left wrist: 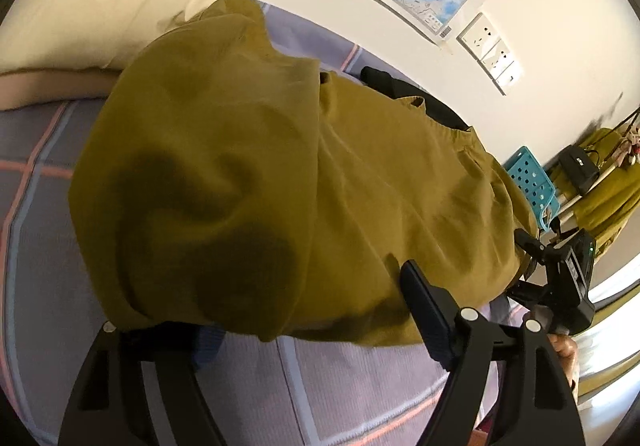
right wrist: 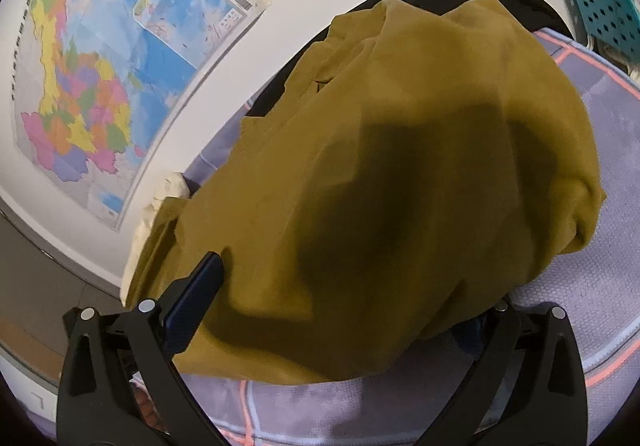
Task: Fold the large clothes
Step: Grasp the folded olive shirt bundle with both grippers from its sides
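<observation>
A large mustard-yellow garment (left wrist: 256, 174) lies bunched on the bed, partly folded over itself; it also fills the right wrist view (right wrist: 400, 174). My left gripper (left wrist: 304, 310) is open at its near edge: one finger (left wrist: 424, 310) rests on top of the cloth, the other (left wrist: 200, 342) is under the hem. My right gripper (right wrist: 352, 306) is open the same way, left finger (right wrist: 196, 298) on the cloth, right finger (right wrist: 476, 330) hidden beneath the edge. The right gripper shows in the left wrist view (left wrist: 560, 278) at the garment's far side.
The bed has a lavender checked sheet (left wrist: 352, 390) and a cream pillow (left wrist: 100, 6). A black garment (left wrist: 400, 86) lies under the yellow one near the wall. A map (right wrist: 100, 66), wall sockets (left wrist: 488, 50) and a teal perforated chair (left wrist: 532, 182) are around.
</observation>
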The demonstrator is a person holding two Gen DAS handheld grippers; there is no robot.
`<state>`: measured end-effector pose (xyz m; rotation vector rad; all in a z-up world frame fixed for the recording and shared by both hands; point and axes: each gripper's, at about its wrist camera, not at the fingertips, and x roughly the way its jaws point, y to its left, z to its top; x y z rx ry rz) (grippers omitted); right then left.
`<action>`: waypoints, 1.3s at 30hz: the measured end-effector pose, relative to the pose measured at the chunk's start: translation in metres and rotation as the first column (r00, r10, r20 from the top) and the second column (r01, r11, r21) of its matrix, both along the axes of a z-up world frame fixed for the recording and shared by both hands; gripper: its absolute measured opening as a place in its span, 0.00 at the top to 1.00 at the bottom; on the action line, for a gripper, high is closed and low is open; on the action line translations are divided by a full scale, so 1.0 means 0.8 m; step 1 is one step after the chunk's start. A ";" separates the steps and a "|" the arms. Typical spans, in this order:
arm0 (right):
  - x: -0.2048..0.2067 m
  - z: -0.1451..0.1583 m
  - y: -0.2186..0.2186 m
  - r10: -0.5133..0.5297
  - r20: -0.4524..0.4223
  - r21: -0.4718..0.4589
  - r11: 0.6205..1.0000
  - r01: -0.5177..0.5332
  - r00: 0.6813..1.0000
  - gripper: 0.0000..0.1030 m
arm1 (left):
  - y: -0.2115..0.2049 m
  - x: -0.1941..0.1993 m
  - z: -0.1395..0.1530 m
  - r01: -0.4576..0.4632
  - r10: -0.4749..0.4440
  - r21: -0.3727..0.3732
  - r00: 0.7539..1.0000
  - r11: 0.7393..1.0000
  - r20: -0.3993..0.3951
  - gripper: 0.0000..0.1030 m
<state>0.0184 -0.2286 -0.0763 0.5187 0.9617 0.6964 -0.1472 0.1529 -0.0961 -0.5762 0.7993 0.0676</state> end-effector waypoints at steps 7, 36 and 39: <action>-0.002 -0.001 0.001 0.015 0.012 0.011 1.000 -0.015 1.000 0.05 | 0.032 -0.021 0.002 -0.053 0.054 -0.137 0.999 0.989 0.002 0.30; 0.007 -0.002 0.009 -0.015 0.014 0.013 1.000 0.015 1.000 0.18 | 0.003 0.053 0.008 -0.064 0.066 0.094 0.998 0.994 -0.018 0.10; 0.013 -0.004 0.009 -0.021 0.008 0.009 1.000 0.021 1.000 0.31 | 0.003 0.054 0.008 -0.071 0.071 0.088 0.997 0.994 -0.004 0.14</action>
